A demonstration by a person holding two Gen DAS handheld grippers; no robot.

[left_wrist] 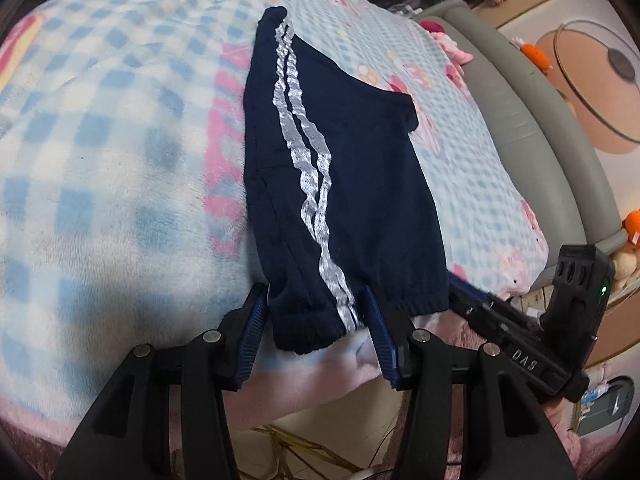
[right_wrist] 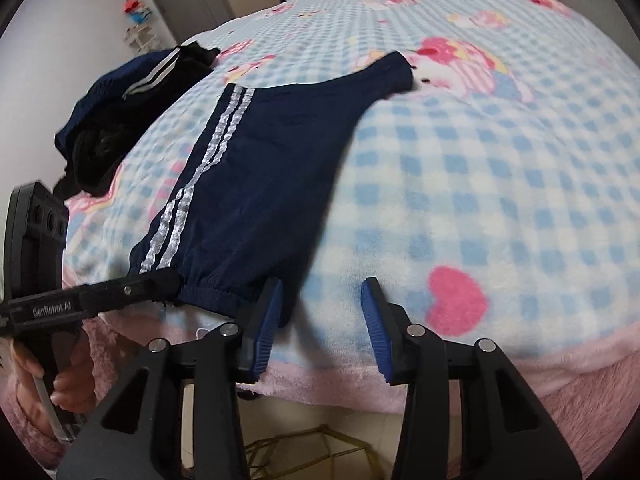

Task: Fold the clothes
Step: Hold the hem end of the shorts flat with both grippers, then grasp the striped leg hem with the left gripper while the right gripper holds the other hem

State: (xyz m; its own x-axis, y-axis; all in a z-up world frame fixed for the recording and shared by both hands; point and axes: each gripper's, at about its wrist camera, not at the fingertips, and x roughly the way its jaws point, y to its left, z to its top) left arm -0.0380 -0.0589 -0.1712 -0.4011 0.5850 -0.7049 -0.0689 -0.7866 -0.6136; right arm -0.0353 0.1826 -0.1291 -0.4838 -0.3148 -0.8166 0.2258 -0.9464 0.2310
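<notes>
Navy shorts (left_wrist: 360, 168) with two white side stripes lie flat on the blue checked blanket (left_wrist: 100, 140), their elastic waistband at the bed's near edge. My left gripper (left_wrist: 314, 294) is open and straddles the striped corner of the waistband, with the cloth lying between its pads. In the right wrist view the shorts (right_wrist: 272, 152) run away from me. My right gripper (right_wrist: 322, 286) is open at the other waistband corner. Its left pad touches the hem, and its gap is mostly over bare blanket. One finger of the left gripper (right_wrist: 120, 292) lies across the hem.
A pile of dark clothes (right_wrist: 120, 120) sits at the far left of the bed. A person's hand (right_wrist: 64, 384) holds the left gripper's handle. A grey padded bed frame (left_wrist: 520, 120) with plush toys runs along the right. Floor shows below the pink blanket border (right_wrist: 520, 360).
</notes>
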